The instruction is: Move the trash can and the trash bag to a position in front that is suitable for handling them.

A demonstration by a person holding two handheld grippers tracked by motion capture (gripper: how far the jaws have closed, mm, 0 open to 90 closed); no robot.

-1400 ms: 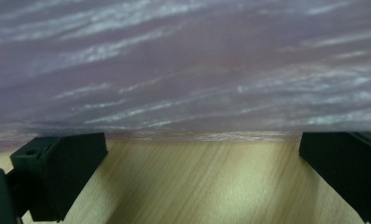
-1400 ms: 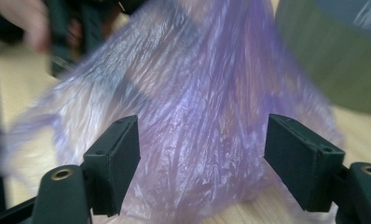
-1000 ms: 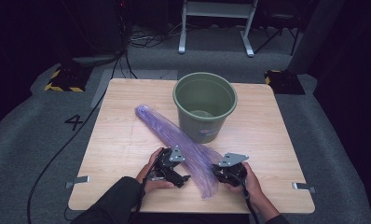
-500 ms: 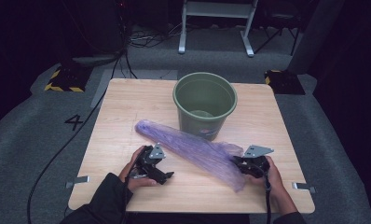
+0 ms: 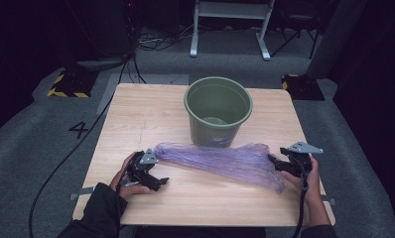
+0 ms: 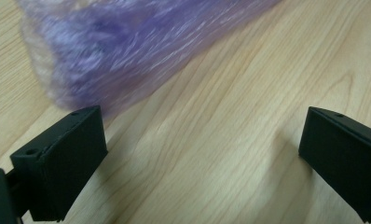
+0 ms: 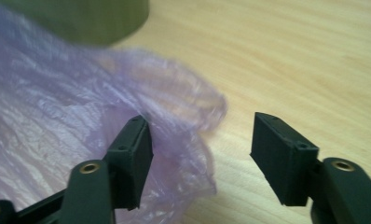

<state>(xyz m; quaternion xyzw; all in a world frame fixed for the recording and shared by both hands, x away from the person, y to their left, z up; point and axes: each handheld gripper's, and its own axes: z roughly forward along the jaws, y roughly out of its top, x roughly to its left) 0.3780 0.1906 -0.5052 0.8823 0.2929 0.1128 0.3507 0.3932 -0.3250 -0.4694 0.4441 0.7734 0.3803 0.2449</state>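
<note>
A crumpled purple plastic bag (image 5: 220, 158) lies stretched across the front of the wooden table (image 5: 136, 114), just before a green bucket (image 5: 205, 130). My left gripper (image 5: 153, 182) sits at the bag's left end. In the left gripper view its jaws (image 6: 202, 130) stand wide open over bare wood, the bag (image 6: 127, 46) just beyond one jaw. My right gripper (image 5: 277, 166) is at the bag's right end. Its jaws (image 7: 197, 135) have just been opening; the bag's edge (image 7: 44, 107) lies against one jaw, and neither jaw presses on it. The bucket's base (image 7: 81, 18) shows beyond.
The bucket stands upright at the table's middle back, with something pale at its bottom. Cables run over the grey floor to the left, where a "4" is marked. A white stand is behind the table.
Both hands have moved apart, left gripper leftward and right gripper rightward, drawing the bag out lengthwise across the table. The right jaws have let go of the bag.
</note>
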